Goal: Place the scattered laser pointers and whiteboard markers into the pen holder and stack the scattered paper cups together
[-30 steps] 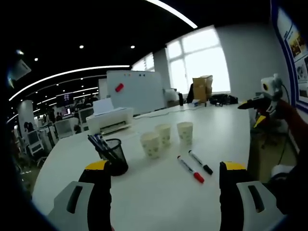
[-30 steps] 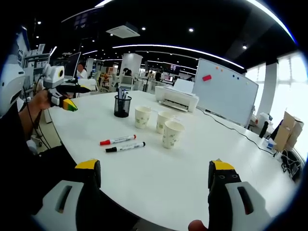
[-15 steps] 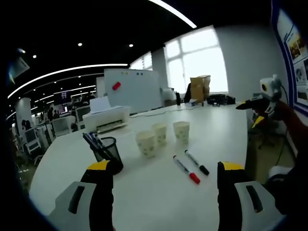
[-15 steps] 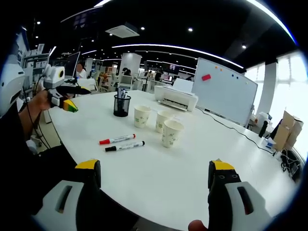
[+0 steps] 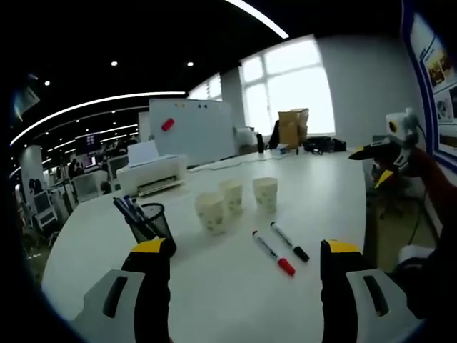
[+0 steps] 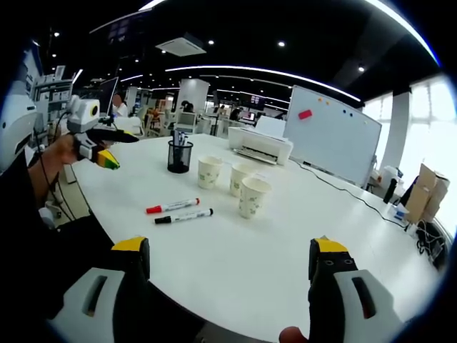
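Observation:
On the white table (image 5: 235,300) lie two whiteboard markers side by side, one red-capped (image 5: 272,254) and one black-capped (image 5: 289,241). Behind them stand three paper cups (image 5: 211,212) (image 5: 231,196) (image 5: 265,193), each apart from the others. A black mesh pen holder (image 5: 150,223) with pens in it stands left of the cups. My left gripper (image 5: 243,248) is open above the table's near part, holding nothing. In the right gripper view the markers (image 6: 172,206) (image 6: 184,215), cups (image 6: 209,172) and holder (image 6: 180,156) lie ahead of my open right gripper (image 6: 228,246).
A white printer (image 5: 151,175) and a whiteboard (image 5: 189,132) stand beyond the cups, with a cardboard box (image 5: 291,127) by the window. The right gripper (image 5: 365,168) hovers off the table's right edge. The left gripper (image 6: 116,150), held by a hand, shows at the left.
The left gripper's camera has shifted a little, so everything sits slightly lower and further left in its view. In the right gripper view the left gripper has edged right. Nothing on the table moved.

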